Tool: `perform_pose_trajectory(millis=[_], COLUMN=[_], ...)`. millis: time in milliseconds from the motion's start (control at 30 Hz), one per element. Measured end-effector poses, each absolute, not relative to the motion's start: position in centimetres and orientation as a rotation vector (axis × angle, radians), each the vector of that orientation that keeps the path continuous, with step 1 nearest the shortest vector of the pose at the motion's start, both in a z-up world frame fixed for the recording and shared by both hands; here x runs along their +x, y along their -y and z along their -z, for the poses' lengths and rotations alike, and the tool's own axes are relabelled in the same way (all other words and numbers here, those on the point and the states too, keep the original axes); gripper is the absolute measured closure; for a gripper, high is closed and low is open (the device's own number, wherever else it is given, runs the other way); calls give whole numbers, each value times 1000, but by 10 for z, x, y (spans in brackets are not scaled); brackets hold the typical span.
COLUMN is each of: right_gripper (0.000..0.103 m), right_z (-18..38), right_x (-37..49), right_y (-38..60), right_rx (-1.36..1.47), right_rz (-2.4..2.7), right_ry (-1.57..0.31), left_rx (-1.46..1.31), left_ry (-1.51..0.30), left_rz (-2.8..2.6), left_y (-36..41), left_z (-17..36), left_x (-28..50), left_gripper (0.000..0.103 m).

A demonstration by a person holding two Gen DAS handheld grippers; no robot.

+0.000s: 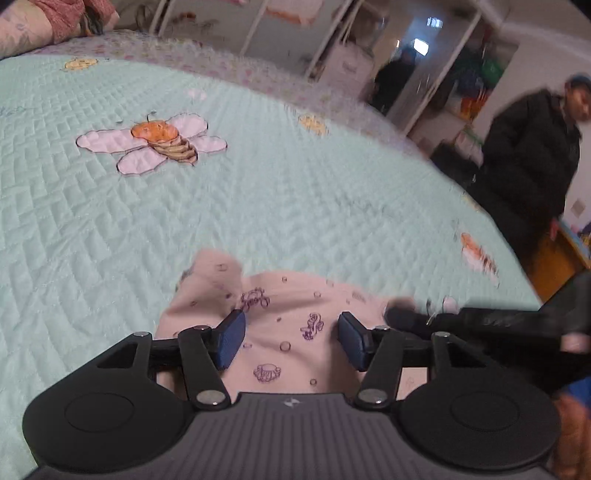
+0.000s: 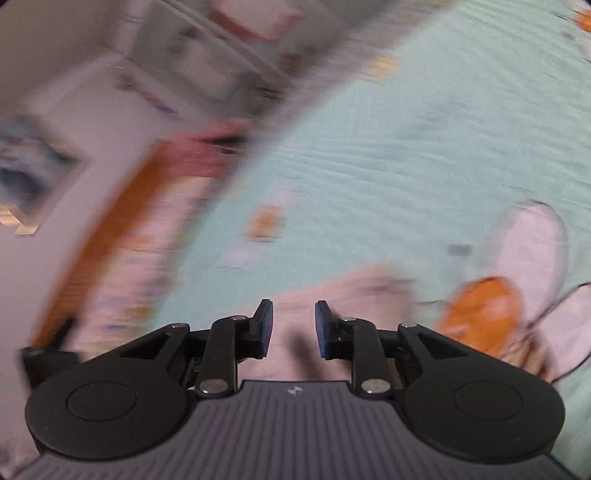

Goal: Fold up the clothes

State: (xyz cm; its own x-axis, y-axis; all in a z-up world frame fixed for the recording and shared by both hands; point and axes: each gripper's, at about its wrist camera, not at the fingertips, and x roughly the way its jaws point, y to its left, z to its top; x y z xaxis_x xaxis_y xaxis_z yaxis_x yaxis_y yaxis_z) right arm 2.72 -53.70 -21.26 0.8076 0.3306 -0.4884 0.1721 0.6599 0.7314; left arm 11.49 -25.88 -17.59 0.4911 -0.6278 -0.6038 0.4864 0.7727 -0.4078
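Nearest my left lens is the left gripper [image 1: 291,325], its ribbed grey body filling the bottom of the view. Its blue pads [image 1: 231,339] stand well apart, gripping nothing. Between and beneath them lies the pink garment [image 1: 288,291], a soft piece printed with small purple doodles and bubbles. It sits rumpled on the quilt [image 1: 258,184], with one corner folded up on the left side (the fold throws a small shadow beside the left pad). I cannot tell whether the pads touch the cloth or hover just over it.

Beyond the garment the mint-green quilt spreads flat, and a stitched bee [image 1: 162,142] with an orange head and pale wings lies well apart from it, further up and to the left. A person in a dark coat [image 1: 528,155] stands past the bed's right edge, near white shelves [image 1: 332,44]. A flowered pillow [image 1: 22,33] shows at the top left corner.

My right view is heavily smeared, so I read it with care. The right gripper [image 2: 293,321] shows its two pads a little apart, with a clear gap and nothing clamped between them. Pink cloth [image 2: 332,288] lies under and just ahead of those tips, on the same green quilt [image 2: 406,147]. An orange and pale patch [image 2: 484,314] sits close by on the right (most likely another stitched bee, too blurred to be sure).
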Motion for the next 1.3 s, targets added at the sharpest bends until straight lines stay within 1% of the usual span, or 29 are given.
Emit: perform_pose_trajectory(millis=[100, 133, 167, 200, 233, 267, 333, 367, 400, 433, 467, 500, 533, 567, 633, 667, 700, 733, 767, 800, 833, 867, 967, 1067, 1133, 1167, 1200, 1233, 1300], right_gripper=[103, 95, 91, 82, 77, 76, 71, 70, 68, 69, 74, 97, 98, 95, 71, 68, 60, 51, 49, 51, 55, 55, 54, 51, 51, 50, 50, 50, 51], right_z=[228, 221, 212, 203, 195, 187, 177, 179, 183, 191, 200, 210, 212, 204, 182, 170, 163, 161, 165, 171, 173, 166, 135, 112, 105, 108, 116, 127, 152], right_x=[20, 14, 6, -3, -12, -23, -45, -51, -54, -54, -52, -51, -53, -59, -72, -80, -87, -89, -86, -83, -84, -89, -114, -132, -133, -129, -123, -115, -100], right_y=[557, 557, 555, 552, 548, 541, 523, 514, 505, 499, 495, 492, 492, 492, 484, 477, 469, 462, 457, 451, 447, 443, 434, 429, 429, 432, 436, 442, 453], right_rx=[1007, 988, 966, 962, 965, 967, 965, 953, 937, 913, 886, 858, 866, 873, 843, 807, 789, 780, 759, 730, 698, 668, 588, 555, 578, 617, 662, 683, 686], right_rz=[-84, -72, -67, -85, -113, -147, -224, -252, -274, -252, -205, -158, -130, -122, -124, -135, -153, -166, -149, -116, -88, -64, -27, -54, -85, -101, -100, -68, 46], right_ry=[-615, -591, -569, -548, -526, -512, -504, -525, -554, -593, -636, -679, -692, -681, -647, -627, -622, -649, -714, -790, -824, -823, -764, -681, -642, -638, -650, -690, -813], left_rx=[-285, -324, -354, -377, -396, -397, -341, -303, -233, -178, -167, -157, -156, -184, -230, -216, -191, -161, -141, -152, -182, -215, -344, -345, -350, -353, -350, -332, -338], left_ry=[-800, -784, -768, -755, -744, -744, -778, -800, -839, -862, -843, -824, -807, -795, -765, -726, -707, -747, -849, -952, -976, -989, -921, -844, -833, -828, -840, -903, -1008], left_rz=[678, 682, 691, 715, 739, 765, 795, 798, 767, 740, 731, 721, 715, 719, 727, 727, 712, 690, 675, 674, 658, 645, 675, 672, 650, 638, 625, 606, 578], left_y=[244, 236, 229, 222, 215, 212, 219, 224, 233, 240, 242, 243, 243, 240, 234, 233, 233, 237, 242, 243, 238, 231, 205, 197, 198, 199, 200, 203, 202], left_z=[165, 158, 151, 142, 134, 133, 142, 149, 163, 173, 170, 167, 163, 154, 135, 127, 123, 127, 139, 153, 156, 157, 131, 109, 110, 110, 112, 120, 133], left_x=[114, 110, 104, 96, 87, 76, 58, 51, 49, 47, 42, 38, 34, 30, 22, 13, 5, 4, 11, 19, 18, 17, -1, -18, -21, -22, -22, -15, -8], left_gripper=[45, 45, 45, 45, 44, 43, 34, 34, 38, 41, 40, 41, 42, 42, 43, 42, 37, 34, 35, 38, 44, 46, 45, 43, 34, 31, 31, 33, 37])
